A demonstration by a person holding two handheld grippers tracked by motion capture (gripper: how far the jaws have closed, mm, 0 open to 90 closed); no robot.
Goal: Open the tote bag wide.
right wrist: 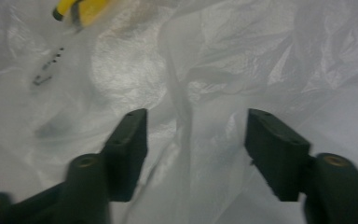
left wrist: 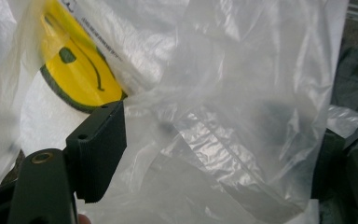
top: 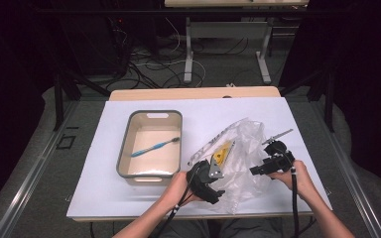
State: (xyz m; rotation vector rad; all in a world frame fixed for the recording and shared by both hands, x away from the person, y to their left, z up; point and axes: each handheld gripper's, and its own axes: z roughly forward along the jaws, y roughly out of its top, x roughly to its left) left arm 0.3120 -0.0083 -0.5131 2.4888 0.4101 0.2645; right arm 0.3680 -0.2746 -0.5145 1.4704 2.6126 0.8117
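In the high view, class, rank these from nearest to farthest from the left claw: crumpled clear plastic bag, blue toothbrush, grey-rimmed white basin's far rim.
From the left claw:
1. Crumpled clear plastic bag, right against it.
2. Blue toothbrush, lying inside the basin, up-left.
3. Grey-rimmed white basin's far rim, farthest back.

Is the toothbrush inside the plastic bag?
No, the blue toothbrush lies in the grey tub, left of the clear bag.

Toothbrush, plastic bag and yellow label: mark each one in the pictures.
toothbrush (top: 155, 147), high view, middle of the blue handle, inside the tub.
plastic bag (top: 245, 148), high view, crumpled clear film between the two hands.
yellow label (left wrist: 77, 74), left gripper view, centre of the yellow patch behind the film.
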